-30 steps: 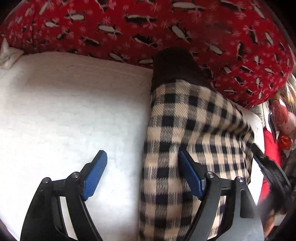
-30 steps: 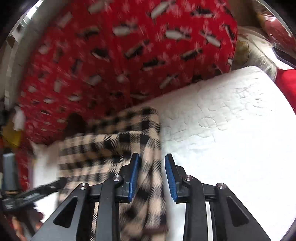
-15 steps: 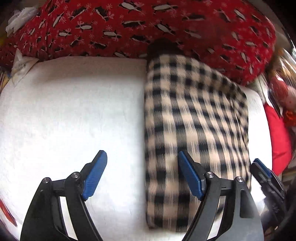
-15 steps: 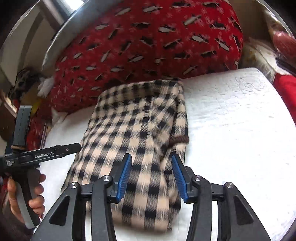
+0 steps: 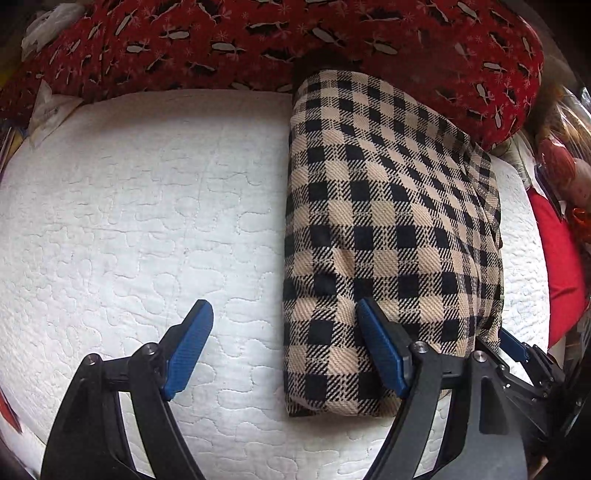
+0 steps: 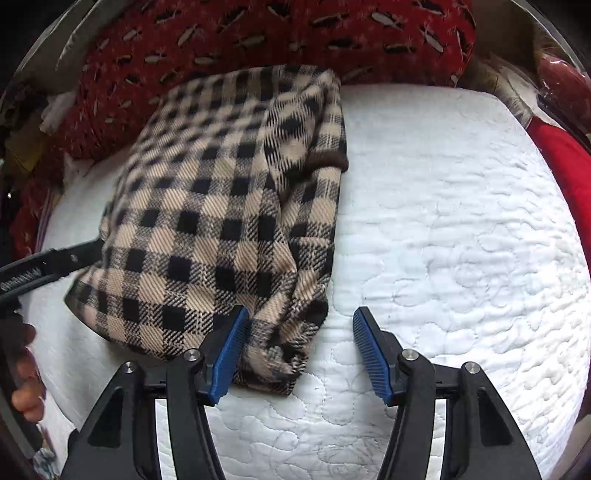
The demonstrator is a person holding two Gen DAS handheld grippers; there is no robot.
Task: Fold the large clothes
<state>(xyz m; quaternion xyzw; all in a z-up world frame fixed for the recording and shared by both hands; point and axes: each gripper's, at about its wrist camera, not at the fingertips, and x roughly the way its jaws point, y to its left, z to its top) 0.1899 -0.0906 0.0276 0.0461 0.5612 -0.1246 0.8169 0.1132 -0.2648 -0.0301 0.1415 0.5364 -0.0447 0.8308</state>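
A beige-and-black checked woven garment (image 5: 391,229) lies folded on the white quilted mattress (image 5: 147,221), against a red patterned pillow (image 5: 258,33). The left gripper (image 5: 284,350) stands wide, empty; the right gripper (image 6: 299,354) is opening, releasing the garment's corner.

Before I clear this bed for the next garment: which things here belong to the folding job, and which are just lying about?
Part of the job:
- folded checked garment
- left gripper, open
- right gripper, jaws opening, garment corner between them
- white quilted mattress it lies on

Lying about:
- red penguin-print bedding
- plain red fabric at the mattress edge
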